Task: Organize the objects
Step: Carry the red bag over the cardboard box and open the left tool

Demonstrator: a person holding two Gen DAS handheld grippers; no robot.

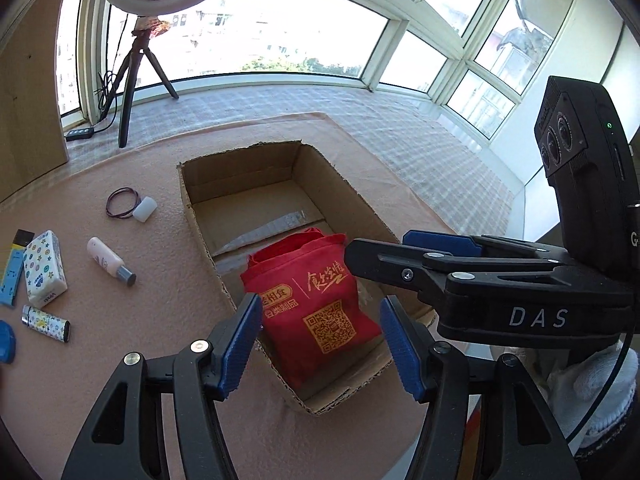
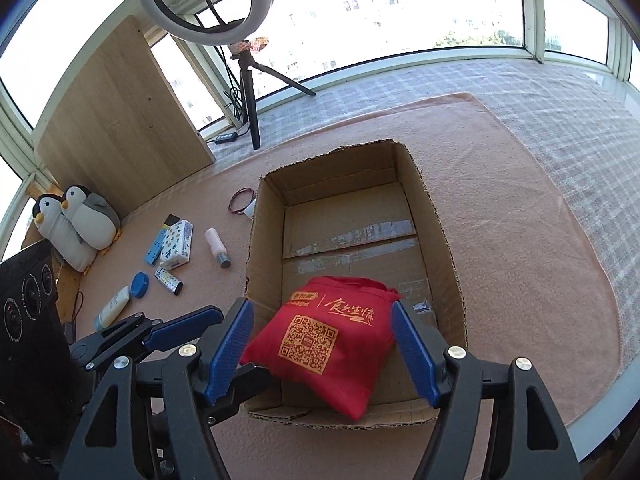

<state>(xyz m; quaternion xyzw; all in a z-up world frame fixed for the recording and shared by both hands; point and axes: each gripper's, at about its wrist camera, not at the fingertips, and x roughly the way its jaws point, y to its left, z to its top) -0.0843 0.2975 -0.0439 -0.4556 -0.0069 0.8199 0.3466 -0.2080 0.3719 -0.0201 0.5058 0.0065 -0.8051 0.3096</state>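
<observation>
A red cloth bag with gold print and a QR code lies in the near end of an open cardboard box. The same bag and box show in the right wrist view. My left gripper is open above the bag, empty. My right gripper is open over the bag too, empty. The right gripper also shows in the left wrist view at the right, and the left gripper shows in the right wrist view at the lower left. Neither touches the bag.
Left of the box on the pink mat lie a hair tie, a white cap, a pink tube, a patterned tissue pack, a lighter, a blue lid and a white bottle. Two plush penguins and a ring-light tripod stand farther back.
</observation>
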